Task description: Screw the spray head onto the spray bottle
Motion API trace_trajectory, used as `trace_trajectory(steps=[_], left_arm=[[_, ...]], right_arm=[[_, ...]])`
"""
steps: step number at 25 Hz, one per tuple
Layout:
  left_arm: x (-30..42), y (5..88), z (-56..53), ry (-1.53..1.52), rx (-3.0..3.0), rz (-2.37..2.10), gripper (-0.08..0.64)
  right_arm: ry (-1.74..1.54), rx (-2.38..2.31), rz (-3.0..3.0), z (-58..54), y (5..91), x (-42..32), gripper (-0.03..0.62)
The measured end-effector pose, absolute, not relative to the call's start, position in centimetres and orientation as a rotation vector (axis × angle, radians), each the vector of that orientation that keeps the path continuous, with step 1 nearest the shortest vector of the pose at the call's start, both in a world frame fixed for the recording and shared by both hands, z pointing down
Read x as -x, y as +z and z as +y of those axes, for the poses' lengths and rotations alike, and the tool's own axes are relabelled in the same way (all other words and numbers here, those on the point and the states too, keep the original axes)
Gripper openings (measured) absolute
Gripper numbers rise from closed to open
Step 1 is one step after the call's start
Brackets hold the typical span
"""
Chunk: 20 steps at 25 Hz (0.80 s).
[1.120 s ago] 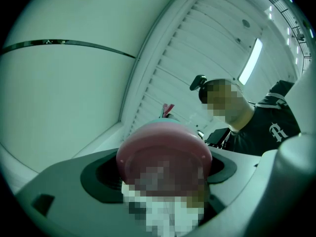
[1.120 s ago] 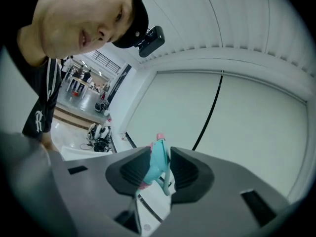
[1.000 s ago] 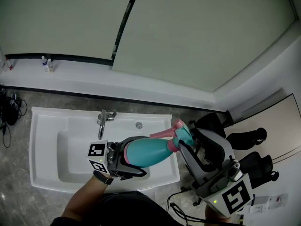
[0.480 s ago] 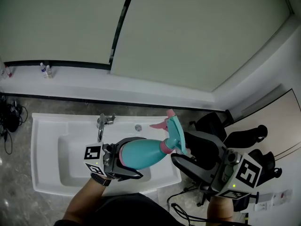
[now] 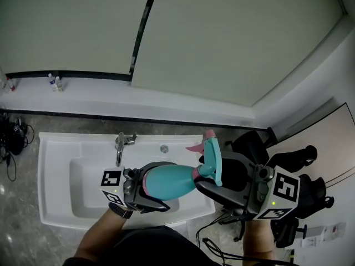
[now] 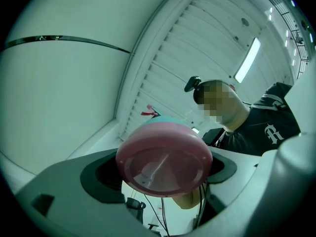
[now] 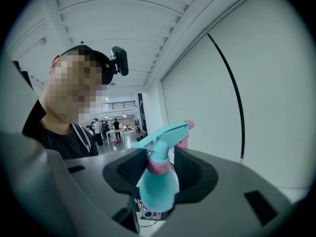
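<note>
A teal spray bottle [image 5: 169,180] with a pink base lies tilted over the sink, with my left gripper [image 5: 160,186] shut round its lower body. The left gripper view is filled by that pink base [image 6: 164,164] between the grey fingers. The teal spray head [image 5: 212,158], with its pink trigger and pink collar, sits on the bottle's neck. My right gripper [image 5: 209,174] reaches in from the right around that neck. In the right gripper view the collar and spray head [image 7: 163,137] stand between the jaws, which are opening, and the pads look just clear of the collar.
A white sink [image 5: 55,165] with a chrome faucet [image 5: 120,144] lies under the bottle. Small bottles [image 5: 54,79] stand on the far ledge. Black office chairs [image 5: 283,160] are at the right, and cables [image 5: 11,131] lie on the floor at the left.
My right gripper has swung up and round the bottle's neck, so its marker cube now sits beside the bottle. The spray head has turned with it. My left gripper has barely moved.
</note>
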<state>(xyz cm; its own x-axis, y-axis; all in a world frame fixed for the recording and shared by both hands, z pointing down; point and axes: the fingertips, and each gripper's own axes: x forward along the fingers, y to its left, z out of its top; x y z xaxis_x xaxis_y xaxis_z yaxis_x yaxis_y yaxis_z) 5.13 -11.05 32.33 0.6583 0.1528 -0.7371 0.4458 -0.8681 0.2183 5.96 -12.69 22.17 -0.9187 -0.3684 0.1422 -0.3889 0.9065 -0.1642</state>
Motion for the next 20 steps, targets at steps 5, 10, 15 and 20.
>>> trace_trajectory(steps=[5, 10, 15, 20], left_arm=[[-4.9, 32.0, -11.7, -1.121, -2.395, 0.482, 0.457], [-5.0, 32.0, -11.4, -1.121, -2.383, 0.5, 0.457], [-4.9, 32.1, -11.4, -1.117, -2.393, 0.507, 0.457], [-4.9, 32.2, -11.2, -1.107, -2.403, 0.508, 0.457]], right_arm=[[0.086, -0.622, -3.033, -12.7, 20.9, -6.4, 0.13], [0.01, -0.648, -3.046, -12.7, 20.8, -6.0, 0.129], [-0.009, -0.622, -3.052, -12.7, 20.3, -5.4, 0.129], [0.013, -0.595, -3.064, -12.5, 20.4, -5.5, 0.129]])
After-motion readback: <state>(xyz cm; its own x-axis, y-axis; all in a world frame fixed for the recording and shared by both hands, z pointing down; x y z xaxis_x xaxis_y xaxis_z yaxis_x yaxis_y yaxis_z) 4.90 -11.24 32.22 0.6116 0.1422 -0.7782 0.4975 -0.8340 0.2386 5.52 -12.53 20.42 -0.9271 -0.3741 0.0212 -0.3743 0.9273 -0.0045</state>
